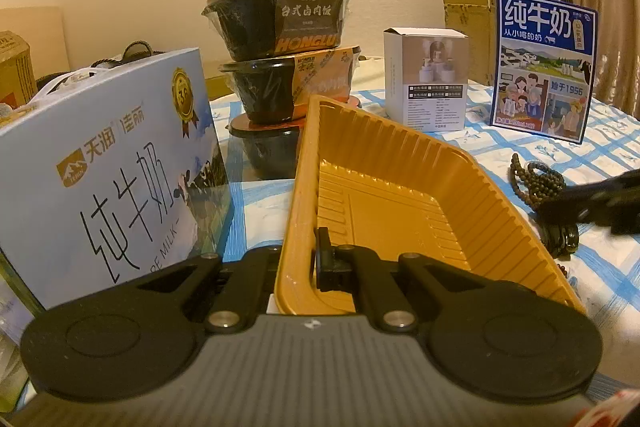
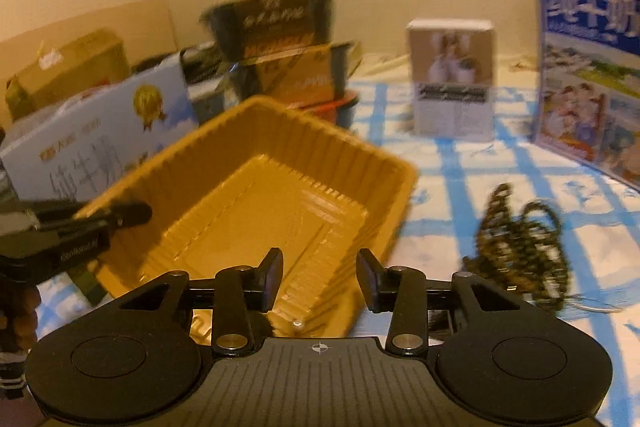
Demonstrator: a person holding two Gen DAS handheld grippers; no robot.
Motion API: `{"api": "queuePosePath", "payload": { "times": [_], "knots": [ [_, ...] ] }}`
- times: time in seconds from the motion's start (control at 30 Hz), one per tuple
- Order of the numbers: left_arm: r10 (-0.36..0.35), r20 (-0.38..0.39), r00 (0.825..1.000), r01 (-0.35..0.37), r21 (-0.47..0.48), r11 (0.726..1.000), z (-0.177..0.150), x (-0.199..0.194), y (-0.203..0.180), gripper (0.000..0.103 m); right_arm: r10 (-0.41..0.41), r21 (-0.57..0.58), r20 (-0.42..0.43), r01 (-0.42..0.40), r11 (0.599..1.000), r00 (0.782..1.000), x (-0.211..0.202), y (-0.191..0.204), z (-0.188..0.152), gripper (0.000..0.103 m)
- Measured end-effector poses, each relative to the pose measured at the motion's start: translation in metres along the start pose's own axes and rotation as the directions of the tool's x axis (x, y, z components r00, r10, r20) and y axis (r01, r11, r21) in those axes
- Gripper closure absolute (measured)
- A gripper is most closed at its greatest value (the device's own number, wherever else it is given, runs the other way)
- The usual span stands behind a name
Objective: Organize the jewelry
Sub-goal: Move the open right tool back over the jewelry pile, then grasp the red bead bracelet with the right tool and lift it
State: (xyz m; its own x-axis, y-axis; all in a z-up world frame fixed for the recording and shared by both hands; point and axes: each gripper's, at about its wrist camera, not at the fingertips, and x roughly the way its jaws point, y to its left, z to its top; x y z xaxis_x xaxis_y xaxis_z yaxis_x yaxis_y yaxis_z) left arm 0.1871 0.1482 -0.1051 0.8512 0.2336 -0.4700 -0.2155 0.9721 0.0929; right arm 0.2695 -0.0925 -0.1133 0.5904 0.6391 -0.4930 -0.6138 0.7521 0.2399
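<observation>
A yellow ribbed plastic tray point(image 1: 400, 187) sits tilted on the blue-checked tablecloth. My left gripper point(image 1: 304, 259) is shut on the tray's near left rim; it also shows at the left of the right wrist view point(image 2: 124, 215). My right gripper point(image 2: 320, 279) is open and empty, just above the tray's point(image 2: 256, 195) near right corner. A heap of dark beaded necklaces point(image 2: 520, 247) lies on the cloth to the right of the tray; it also shows in the left wrist view point(image 1: 540, 183). The right wrist view is blurred.
A pale blue milk carton box point(image 1: 108, 167) stands left of the tray. Three stacked black food bowls point(image 1: 280, 75) stand behind it. A small white box point(image 1: 432, 79) and a blue milk box point(image 1: 544, 67) stand at the back right. Brown beads point(image 2: 20, 319) hang at far left.
</observation>
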Motion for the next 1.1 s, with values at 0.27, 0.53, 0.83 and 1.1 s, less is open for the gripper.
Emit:
{"api": "queuePosePath", "payload": {
  "times": [0.27,0.53,0.83,1.1],
  "knots": [
    [0.005,-0.004,1.000,-0.005,-0.006,1.000,-0.002,-0.003,0.001,0.099,-0.104,0.236,-0.042,0.111,0.965,0.994,-0.022,-0.067,-0.016,0.034],
    [0.017,-0.004,1.000,-0.017,-0.004,1.000,-0.001,-0.006,0.004,0.099,-0.072,0.169,-0.140,0.095,0.981,0.987,-0.010,-0.052,-0.028,0.033],
    [0.022,0.000,1.000,-0.022,0.000,1.000,0.000,-0.008,0.004,0.099,-0.075,0.077,-0.196,0.091,0.993,0.978,0.017,-0.034,-0.035,0.055],
    [0.024,0.003,1.000,-0.024,0.001,1.000,0.000,-0.007,0.004,0.099,-0.117,0.056,-0.222,0.132,0.990,0.968,0.034,-0.037,-0.036,0.072]
  ]
}}
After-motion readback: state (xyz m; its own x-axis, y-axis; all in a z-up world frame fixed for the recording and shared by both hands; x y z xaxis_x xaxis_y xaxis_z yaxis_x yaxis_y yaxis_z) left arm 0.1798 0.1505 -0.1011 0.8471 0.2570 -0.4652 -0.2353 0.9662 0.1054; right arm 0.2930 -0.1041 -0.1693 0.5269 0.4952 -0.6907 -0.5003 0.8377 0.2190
